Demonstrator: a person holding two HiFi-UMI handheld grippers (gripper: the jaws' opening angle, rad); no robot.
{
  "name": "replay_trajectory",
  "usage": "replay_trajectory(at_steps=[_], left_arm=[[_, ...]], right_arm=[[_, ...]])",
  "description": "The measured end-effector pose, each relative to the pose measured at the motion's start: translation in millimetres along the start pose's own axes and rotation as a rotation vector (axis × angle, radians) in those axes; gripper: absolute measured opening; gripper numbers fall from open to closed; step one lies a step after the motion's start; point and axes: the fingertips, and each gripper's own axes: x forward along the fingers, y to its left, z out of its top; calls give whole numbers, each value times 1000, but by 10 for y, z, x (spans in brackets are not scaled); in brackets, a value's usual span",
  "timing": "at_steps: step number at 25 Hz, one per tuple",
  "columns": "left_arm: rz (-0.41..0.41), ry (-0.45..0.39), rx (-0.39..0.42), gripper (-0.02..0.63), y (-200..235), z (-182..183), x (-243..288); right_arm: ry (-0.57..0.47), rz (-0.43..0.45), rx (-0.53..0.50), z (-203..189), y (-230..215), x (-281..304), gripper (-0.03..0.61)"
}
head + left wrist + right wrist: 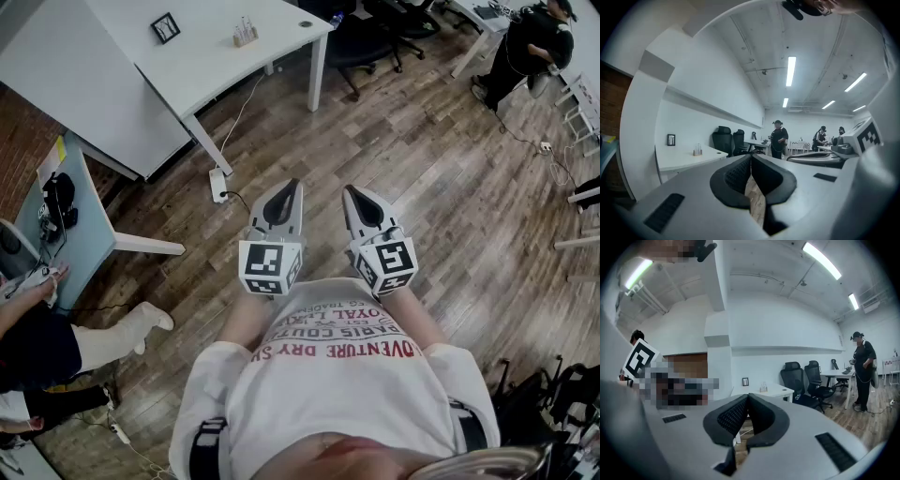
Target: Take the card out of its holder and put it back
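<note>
Head view: left gripper [289, 189] and right gripper [352, 193] sit low centre above the floor [441, 178], jaws together on nothing. No step has begun. What seems the holder [246, 33] stands on the table [187, 70], upper left, well apart; next, approach and open.

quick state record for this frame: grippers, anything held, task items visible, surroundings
left gripper: shut, empty
right gripper: shut, empty
position: side by side in front of the person's torso, above the wooden floor
task items: none identifiable in any view
white table: ahead, apart from both grippers; holds a picture frame and a small item too small to identify
</note>
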Motion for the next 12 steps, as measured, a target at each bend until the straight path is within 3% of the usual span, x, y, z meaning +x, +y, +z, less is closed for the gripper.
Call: replay_trajectory(at_steps=[12], left_arm=[[10,-5,-41,25,66,22,38]], right_arm=[[5,-19,35,-23,-109,83,25]])
